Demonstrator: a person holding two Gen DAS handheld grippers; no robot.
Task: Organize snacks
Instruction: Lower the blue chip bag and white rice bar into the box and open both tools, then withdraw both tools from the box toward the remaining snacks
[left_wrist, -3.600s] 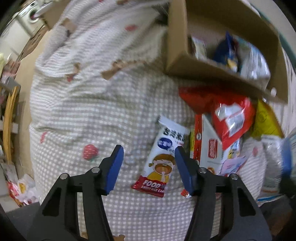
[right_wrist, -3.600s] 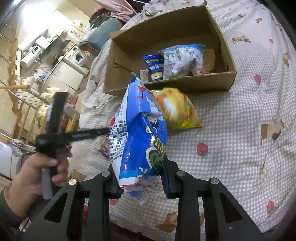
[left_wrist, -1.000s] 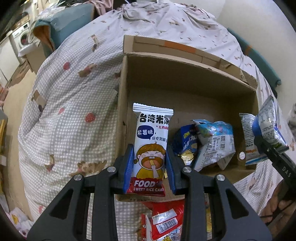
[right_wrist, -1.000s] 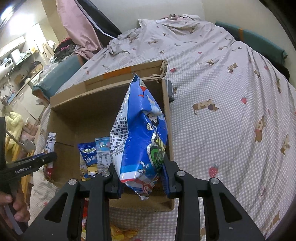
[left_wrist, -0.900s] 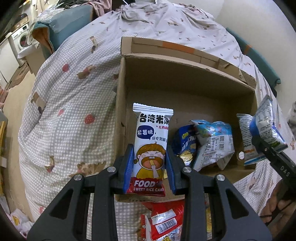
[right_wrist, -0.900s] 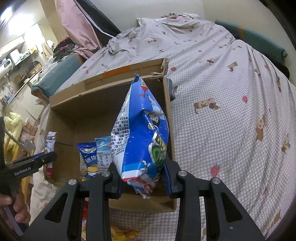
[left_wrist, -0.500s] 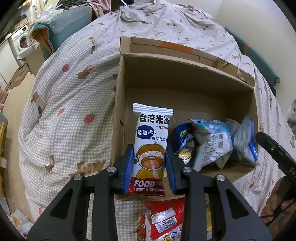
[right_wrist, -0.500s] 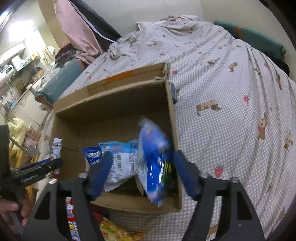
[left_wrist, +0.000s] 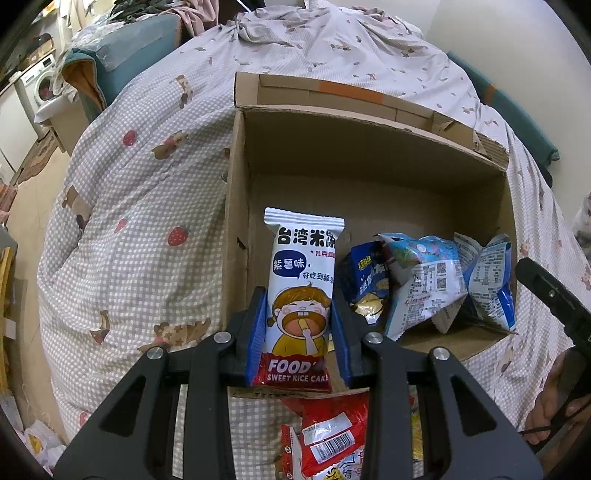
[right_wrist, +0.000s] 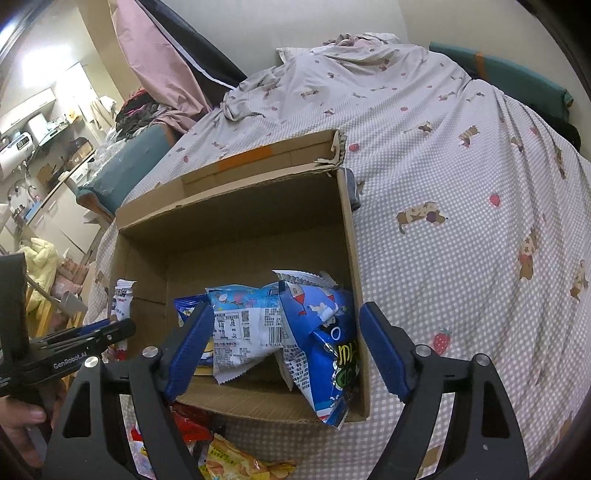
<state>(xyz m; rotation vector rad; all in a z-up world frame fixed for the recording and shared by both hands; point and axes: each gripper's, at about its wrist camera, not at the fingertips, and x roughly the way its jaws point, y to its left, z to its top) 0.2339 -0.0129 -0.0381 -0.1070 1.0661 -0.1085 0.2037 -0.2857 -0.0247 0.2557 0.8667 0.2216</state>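
An open cardboard box (left_wrist: 236, 206) (right_wrist: 354, 258) lies on the bed. My left gripper (left_wrist: 299, 332) is shut on a white and red rice cake packet (left_wrist: 301, 295), held upright over the box's near left corner; the packet also shows in the right wrist view (right_wrist: 121, 299). My right gripper (right_wrist: 284, 347) is open and empty above the box's near right corner. The blue chip bag (right_wrist: 321, 343) (left_wrist: 487, 280) leans inside the box against its right wall, next to a light blue bag (right_wrist: 243, 325) (left_wrist: 421, 280) and a dark blue packet (left_wrist: 365, 280).
Red snack packets (left_wrist: 332, 432) (right_wrist: 188, 428) and a yellow bag (right_wrist: 236, 461) lie on the checked bedsheet (right_wrist: 461, 221) in front of the box. A teal cushion (left_wrist: 125, 62) is at the bed's far left. The floor drops off at the left.
My right gripper opened and let go of the blue chip bag, which dropped into the box's right side. My left gripper still holds the rice cake packet over the box.
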